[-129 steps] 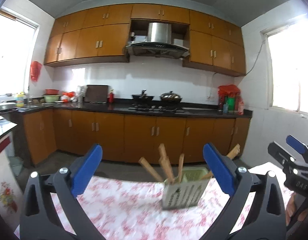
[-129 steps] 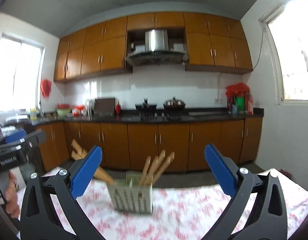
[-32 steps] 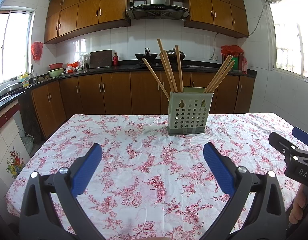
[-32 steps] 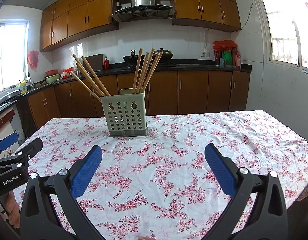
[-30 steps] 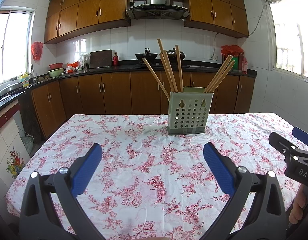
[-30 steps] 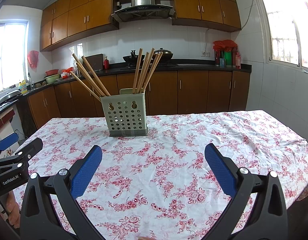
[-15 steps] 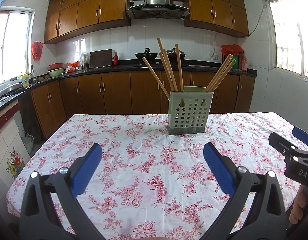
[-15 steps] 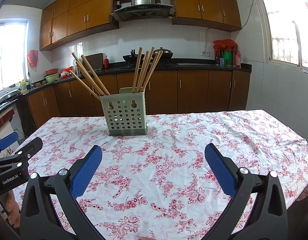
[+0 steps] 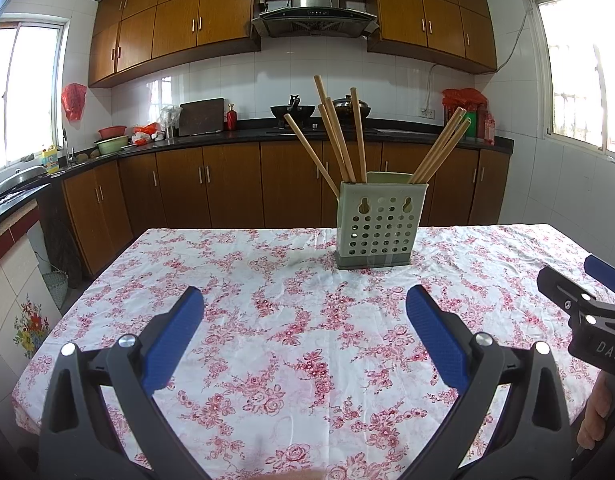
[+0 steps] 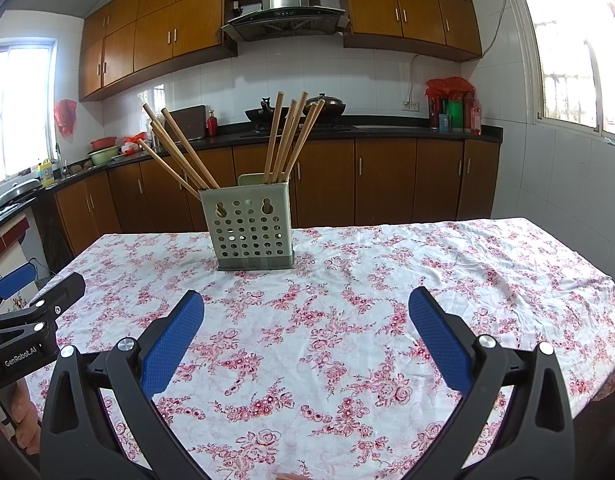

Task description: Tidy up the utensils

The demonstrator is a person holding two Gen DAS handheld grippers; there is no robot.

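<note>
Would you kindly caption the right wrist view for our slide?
Open right tongs face a perforated holder of wooden chopsticks on a floral tablecloth.

The lower ends of the chopsticks [image 9: 339, 140] are hidden inside the utensil holder [image 9: 377, 224], so its inner compartments cannot be told. The right gripper [image 9: 587, 312] is cut by the edge in the left wrist view. The near edge of the worktop [image 10: 507, 280] is hidden behind the gripper frames.
</note>
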